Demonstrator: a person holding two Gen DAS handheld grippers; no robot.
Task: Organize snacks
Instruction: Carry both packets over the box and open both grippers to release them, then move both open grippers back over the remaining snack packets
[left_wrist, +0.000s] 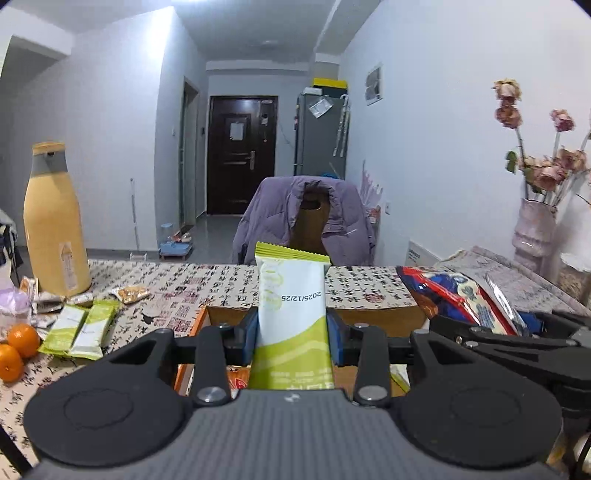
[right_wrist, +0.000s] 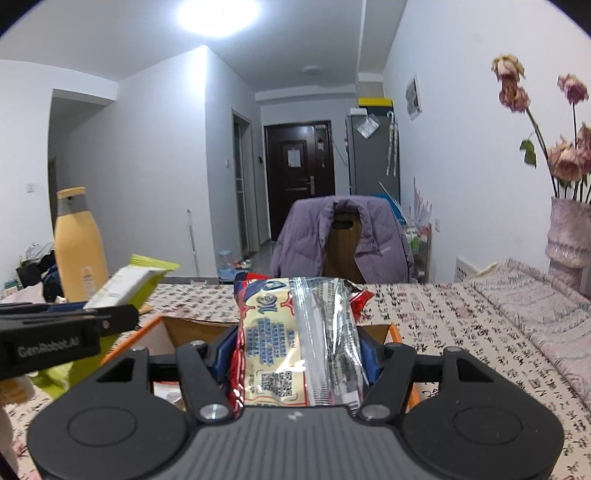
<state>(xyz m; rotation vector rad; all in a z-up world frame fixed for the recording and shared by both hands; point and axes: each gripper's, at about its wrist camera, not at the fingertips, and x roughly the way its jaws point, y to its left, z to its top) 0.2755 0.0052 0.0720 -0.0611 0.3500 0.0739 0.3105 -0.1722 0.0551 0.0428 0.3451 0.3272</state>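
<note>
My left gripper (left_wrist: 291, 328) is shut on a green and white snack bar (left_wrist: 291, 295), held upright above an open orange cardboard box (left_wrist: 373, 315). My right gripper (right_wrist: 297, 343) is shut on a red, blue and cream snack packet (right_wrist: 295, 332), also above the box (right_wrist: 192, 326). In the left wrist view the right gripper and its packet (left_wrist: 461, 295) sit at the right. In the right wrist view the left gripper and its bar (right_wrist: 125, 284) sit at the left. Some packets lie inside the box, mostly hidden.
A tall yellow bottle (left_wrist: 55, 225) stands at the table's far left. Two green snack bars (left_wrist: 79, 328), small wrappers (left_wrist: 129, 293) and two oranges (left_wrist: 16, 347) lie left of the box. A vase of dried roses (left_wrist: 535, 225) stands at the right. A chair with a purple jacket (left_wrist: 303, 218) is behind the table.
</note>
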